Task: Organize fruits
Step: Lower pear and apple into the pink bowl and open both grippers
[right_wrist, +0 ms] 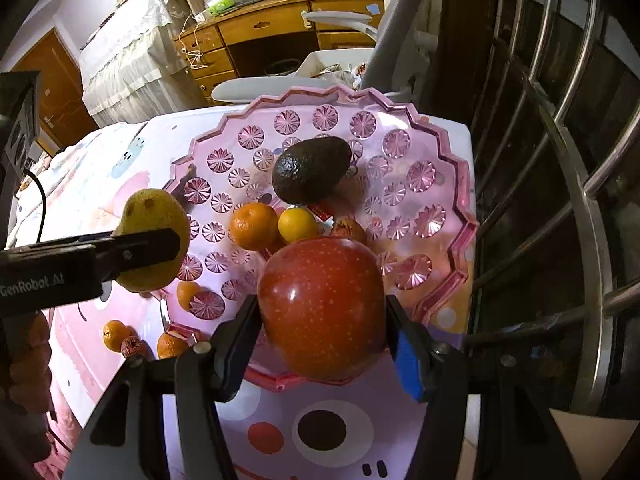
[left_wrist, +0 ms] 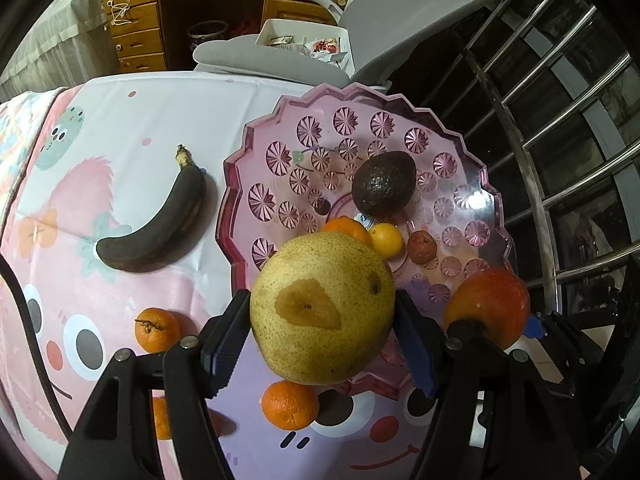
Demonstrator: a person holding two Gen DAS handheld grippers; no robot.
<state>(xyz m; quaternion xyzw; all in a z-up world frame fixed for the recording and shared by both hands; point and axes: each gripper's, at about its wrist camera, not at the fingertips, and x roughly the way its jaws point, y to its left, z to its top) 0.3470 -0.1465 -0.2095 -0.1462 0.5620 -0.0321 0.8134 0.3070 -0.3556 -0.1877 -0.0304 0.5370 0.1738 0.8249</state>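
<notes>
Behind cartoon-print tablecloth [left_wrist: 168, 120], wooden desk [left_wrist: 140, 28], grey chair [left_wrist: 420, 4].

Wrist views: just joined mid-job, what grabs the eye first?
A yellow-green pear fills the left hand-held gripper, and a red apple fills the right hand-held gripper, both held over the near edge of the pink plate. A dark avocado sits on the plate, and a blackened banana lies left of it.

A home bedroom or study: wooden drawer desk [left_wrist: 138, 28], grey chair [left_wrist: 276, 56] (cartoon-print tablecloth [left_wrist: 120, 128] too).
</notes>
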